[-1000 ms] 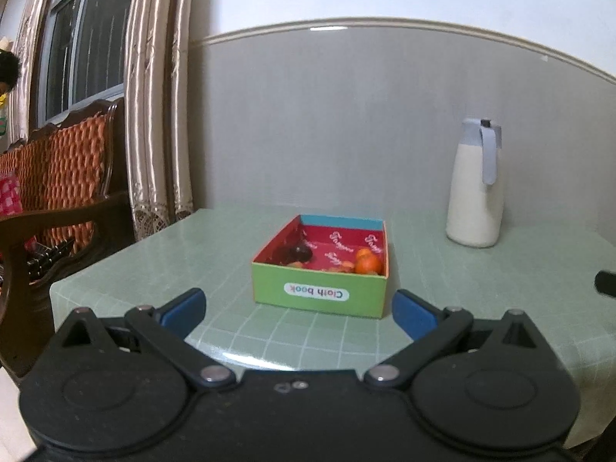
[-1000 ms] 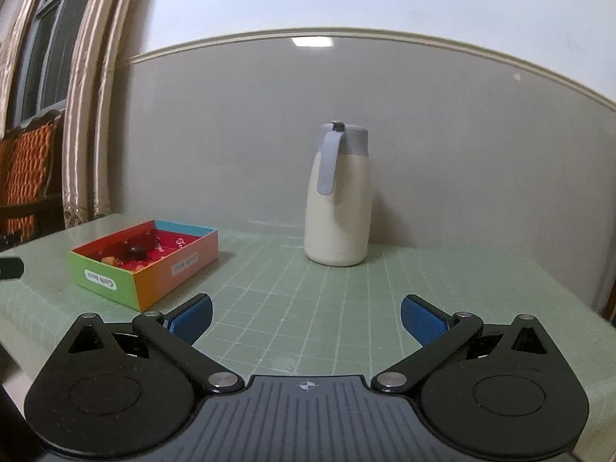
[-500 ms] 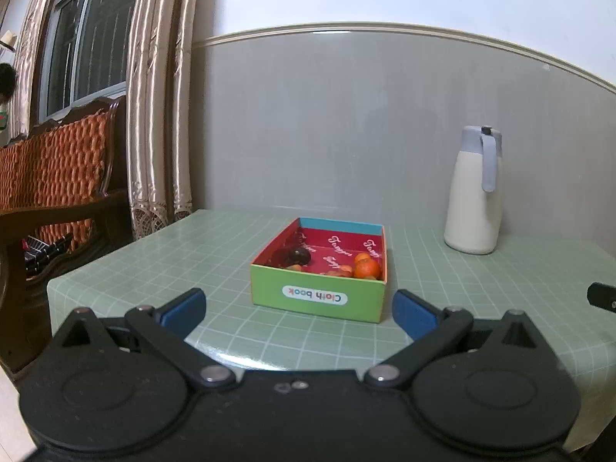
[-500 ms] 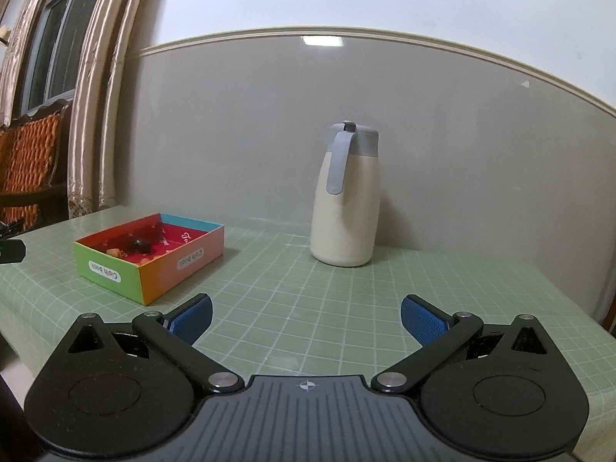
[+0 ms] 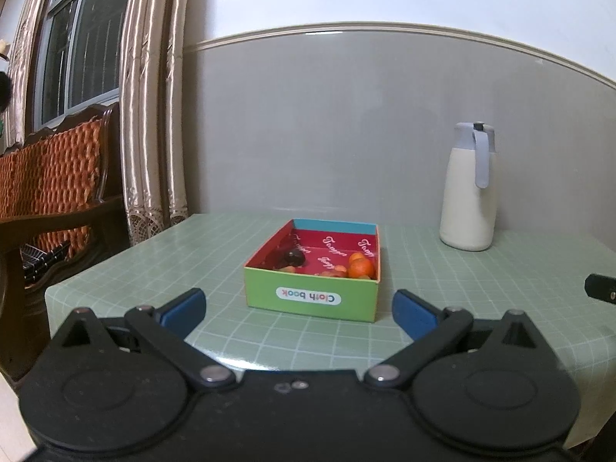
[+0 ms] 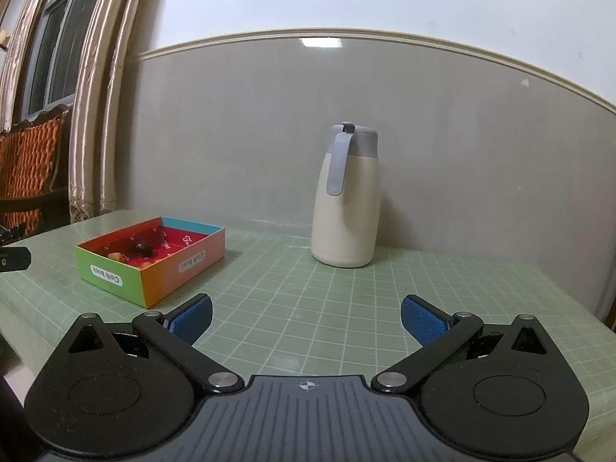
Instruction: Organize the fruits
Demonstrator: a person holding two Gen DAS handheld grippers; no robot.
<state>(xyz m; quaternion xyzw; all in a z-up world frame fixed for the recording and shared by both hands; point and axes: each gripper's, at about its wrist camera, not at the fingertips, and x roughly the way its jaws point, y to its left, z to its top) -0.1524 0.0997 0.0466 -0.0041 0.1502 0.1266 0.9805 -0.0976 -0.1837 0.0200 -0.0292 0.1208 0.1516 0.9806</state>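
Green checked cloth covers the surface [image 5: 442,331]. Left gripper [image 5: 298,310]: jaws spread wide, holding nothing, aimed at the box [image 5: 312,300] at 12 o'clock. This view looks into the box: orange fruits [image 5: 360,267] at its right near corner, one dark fruit [image 5: 294,257] left of them. Right gripper [image 6: 306,317]: jaws also wide apart and empty, thermos jug [image 6: 346,200] at 12 o'clock, box [image 6: 154,261] at 10 o'clock. From there only the dark fruit [image 6: 142,248] shows clearly. A wooden chair [image 5: 50,192] stands at 9 o'clock in the left view.
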